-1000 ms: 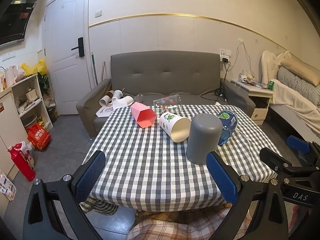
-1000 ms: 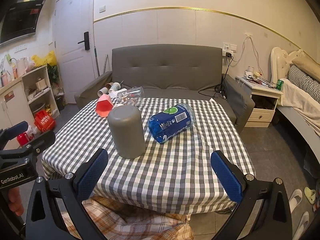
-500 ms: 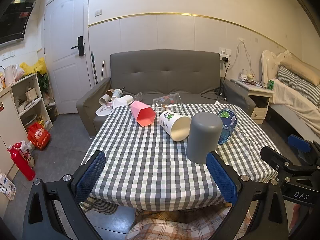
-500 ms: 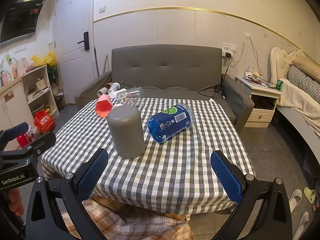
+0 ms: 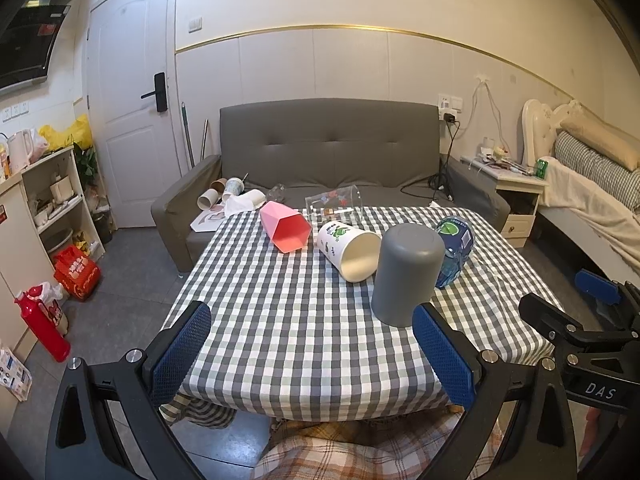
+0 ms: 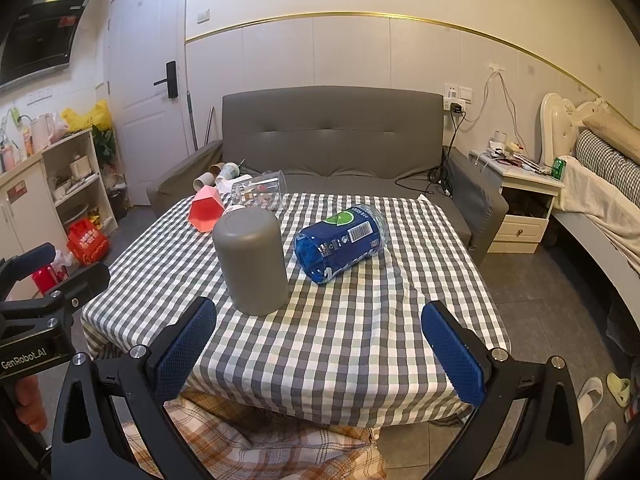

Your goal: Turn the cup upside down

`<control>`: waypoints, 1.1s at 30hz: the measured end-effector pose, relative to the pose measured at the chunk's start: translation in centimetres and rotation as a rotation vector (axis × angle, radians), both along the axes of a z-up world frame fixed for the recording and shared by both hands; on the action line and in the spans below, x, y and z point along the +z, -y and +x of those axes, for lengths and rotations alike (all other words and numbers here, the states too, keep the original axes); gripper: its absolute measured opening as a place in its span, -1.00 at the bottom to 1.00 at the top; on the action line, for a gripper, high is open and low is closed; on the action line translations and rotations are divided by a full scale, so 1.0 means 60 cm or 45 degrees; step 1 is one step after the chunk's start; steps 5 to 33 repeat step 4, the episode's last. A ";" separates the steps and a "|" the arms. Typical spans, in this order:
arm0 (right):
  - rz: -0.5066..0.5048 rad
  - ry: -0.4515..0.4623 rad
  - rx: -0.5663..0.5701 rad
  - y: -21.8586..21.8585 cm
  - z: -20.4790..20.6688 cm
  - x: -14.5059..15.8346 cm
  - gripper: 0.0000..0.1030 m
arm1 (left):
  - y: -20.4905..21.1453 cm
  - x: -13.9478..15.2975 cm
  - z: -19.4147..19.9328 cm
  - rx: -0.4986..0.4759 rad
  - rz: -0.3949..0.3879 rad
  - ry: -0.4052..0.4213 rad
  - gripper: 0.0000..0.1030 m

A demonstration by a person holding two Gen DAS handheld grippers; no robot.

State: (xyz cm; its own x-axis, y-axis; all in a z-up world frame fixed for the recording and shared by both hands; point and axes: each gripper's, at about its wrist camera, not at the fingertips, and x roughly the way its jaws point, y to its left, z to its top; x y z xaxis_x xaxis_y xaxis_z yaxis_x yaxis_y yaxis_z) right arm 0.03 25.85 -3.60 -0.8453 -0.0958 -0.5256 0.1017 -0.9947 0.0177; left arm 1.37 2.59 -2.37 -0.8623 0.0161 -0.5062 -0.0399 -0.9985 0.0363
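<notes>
A grey cup (image 5: 406,274) stands mouth down on the checked tablecloth (image 5: 280,320); it also shows in the right wrist view (image 6: 251,258). A white paper cup (image 5: 349,249), a pink cup (image 5: 285,227), a clear cup (image 5: 334,205) and a blue cup (image 6: 340,238) lie on their sides behind it. My left gripper (image 5: 312,352) is open and empty at the table's near edge, left of the grey cup. My right gripper (image 6: 320,350) is open and empty at the near edge, right of the grey cup.
A grey sofa (image 5: 328,152) stands behind the table with paper cups (image 5: 224,194) on its left seat. A shelf unit (image 5: 44,200) is at the left, a nightstand (image 6: 520,196) and bed (image 6: 600,184) at the right. A plaid cloth (image 6: 256,440) lies below the grippers.
Both grippers stay open and nearly still. The left view has drifted very slightly. No cup has moved.
</notes>
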 end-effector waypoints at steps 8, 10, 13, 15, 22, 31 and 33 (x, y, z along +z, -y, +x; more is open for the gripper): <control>-0.001 0.002 0.001 0.000 0.000 0.000 1.00 | -0.001 -0.001 0.000 -0.015 0.000 0.000 1.00; -0.001 0.002 0.001 0.000 0.000 0.000 1.00 | -0.001 -0.001 0.000 -0.015 0.000 0.000 1.00; -0.001 0.002 0.001 0.000 0.000 0.000 1.00 | -0.001 -0.001 0.000 -0.015 0.000 0.000 1.00; -0.001 0.002 0.001 0.000 0.000 0.000 1.00 | -0.001 -0.001 0.000 -0.015 0.000 0.000 1.00; -0.001 0.002 0.001 0.000 0.000 0.000 1.00 | -0.001 -0.001 0.000 -0.015 0.000 0.000 1.00; -0.001 0.002 0.001 0.000 0.000 0.000 1.00 | -0.001 -0.001 0.000 -0.015 0.000 0.000 1.00; -0.001 0.002 0.001 0.000 0.000 0.000 1.00 | -0.001 -0.001 0.000 -0.015 0.000 0.000 1.00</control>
